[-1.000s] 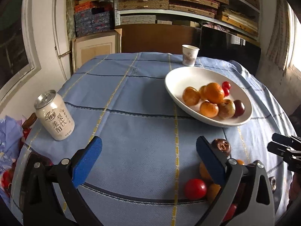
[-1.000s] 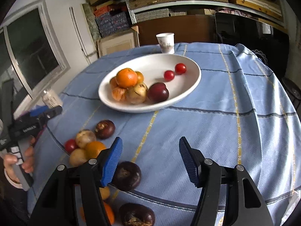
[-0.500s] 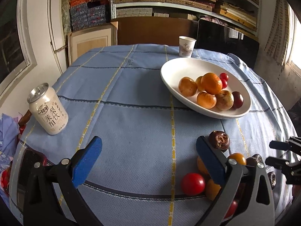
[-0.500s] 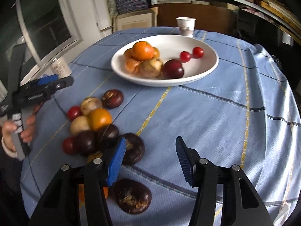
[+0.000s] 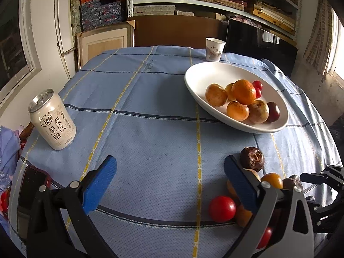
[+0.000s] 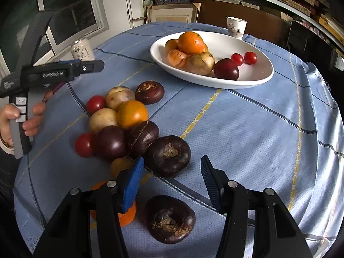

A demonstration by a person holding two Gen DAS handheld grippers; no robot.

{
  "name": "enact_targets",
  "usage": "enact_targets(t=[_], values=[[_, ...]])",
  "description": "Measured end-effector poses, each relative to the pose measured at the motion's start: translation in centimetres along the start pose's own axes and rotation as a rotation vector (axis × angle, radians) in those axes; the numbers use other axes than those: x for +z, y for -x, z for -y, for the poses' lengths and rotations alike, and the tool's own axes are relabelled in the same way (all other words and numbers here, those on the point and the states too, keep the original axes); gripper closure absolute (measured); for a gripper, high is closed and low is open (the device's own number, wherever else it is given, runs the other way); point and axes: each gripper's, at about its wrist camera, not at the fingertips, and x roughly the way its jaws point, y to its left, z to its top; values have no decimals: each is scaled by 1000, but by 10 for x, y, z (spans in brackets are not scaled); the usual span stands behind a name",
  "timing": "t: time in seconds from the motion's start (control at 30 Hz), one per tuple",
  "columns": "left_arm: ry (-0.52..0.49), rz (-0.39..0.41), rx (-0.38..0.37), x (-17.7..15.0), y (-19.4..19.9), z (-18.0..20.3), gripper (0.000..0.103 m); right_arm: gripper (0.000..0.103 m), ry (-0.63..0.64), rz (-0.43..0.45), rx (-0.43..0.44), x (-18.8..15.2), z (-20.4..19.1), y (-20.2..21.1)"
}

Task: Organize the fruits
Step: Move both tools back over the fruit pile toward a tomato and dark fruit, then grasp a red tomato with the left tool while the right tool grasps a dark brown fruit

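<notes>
Poised the right gripper low over the loose fruit on the worktop, fingers apart and pressing on nothing. Faced one dark water chestnut just ahead at 12 o'clock, with another beneath at 6 o'clock. Held the left gripper wide open and empty over bare cloth, the pile at its 4 o'clock.

Probably best done by centring both fingers on the chestnut at 12 o'clock, well clear of its touching neighbours at 10 o'clock, then closing gently on the flat sides, lifting straight up and carrying it to the white bowl at 1 o'clock.

Counted loose, as far as seen:
- four water chestnuts
- one dark plum
- two cherry tomatoes
- two tan fruits
- three orange ones, two of them partly hidden

Counted in the bowl:
- one mandarin
- three small orange-brown fruits
- one tan fruit
- one plum
- two cherry tomatoes

Also noted one drink can and one paper cup.
</notes>
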Motion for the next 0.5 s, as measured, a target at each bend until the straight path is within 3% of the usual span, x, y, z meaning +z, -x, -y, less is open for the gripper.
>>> enact_targets(t=[0.1, 0.3, 0.5], values=[[-1, -2, -2, 0, 0, 1, 5, 58, 9, 6, 7, 1, -2, -3], [-20, -17, -21, 0, 0, 1, 5, 61, -11, 23, -1, 2, 2, -2], [-171, -85, -225, -10, 4, 6, 7, 61, -166, 68, 21, 6, 31, 8]])
